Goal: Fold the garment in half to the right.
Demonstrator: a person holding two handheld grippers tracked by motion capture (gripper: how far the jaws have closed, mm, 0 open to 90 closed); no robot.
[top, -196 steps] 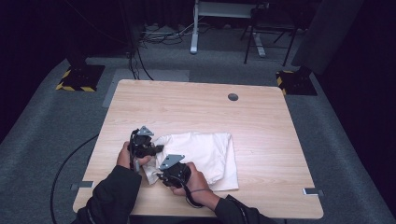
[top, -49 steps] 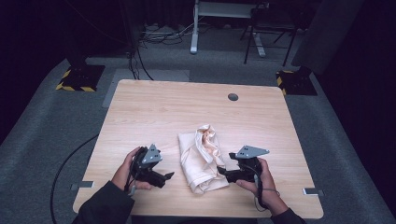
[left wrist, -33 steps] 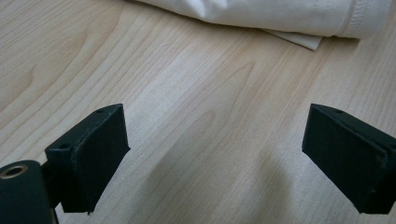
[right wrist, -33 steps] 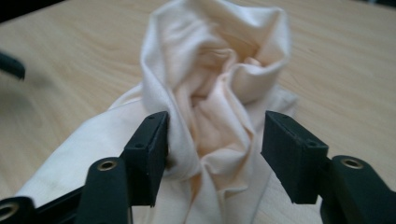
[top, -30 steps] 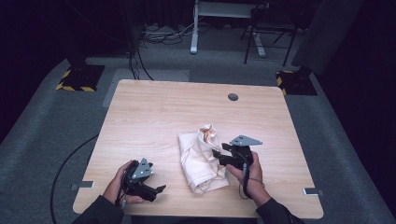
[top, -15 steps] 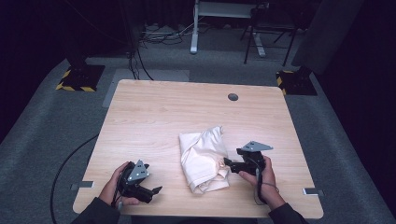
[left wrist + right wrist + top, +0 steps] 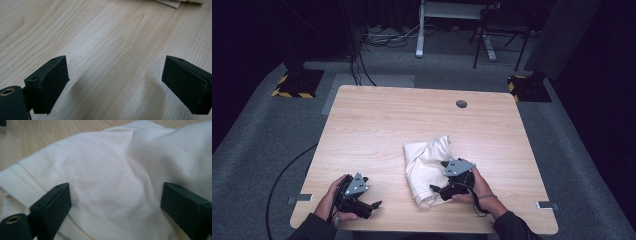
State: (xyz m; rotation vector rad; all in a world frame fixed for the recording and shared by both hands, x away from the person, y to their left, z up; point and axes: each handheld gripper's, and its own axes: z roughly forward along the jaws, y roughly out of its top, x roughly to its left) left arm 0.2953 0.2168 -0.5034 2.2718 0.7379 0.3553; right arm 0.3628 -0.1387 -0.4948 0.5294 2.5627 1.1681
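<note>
Since half a second ago my right gripper point(image 7: 438, 189) has dropped back toward me along the cream cloth point(image 7: 427, 162), and its jaws have just been opening; they now stand wide, with the fabric spread under and between them but not pinched. Through the right gripper view I see a stitched hem point(image 7: 27, 178) running off to the left of the near jaw, and the cloth point(image 7: 120, 175) rises in a soft fold ahead and to the right. From above, the cloth lies bunched on the wooden table point(image 7: 377, 125), directly ahead of this gripper's tips. My left gripper point(image 7: 373, 205) sits well to the left of the cloth near the table's front edge, jaws wide over bare wood, with a corner of the cloth point(image 7: 178, 2) far ahead of it.
</note>
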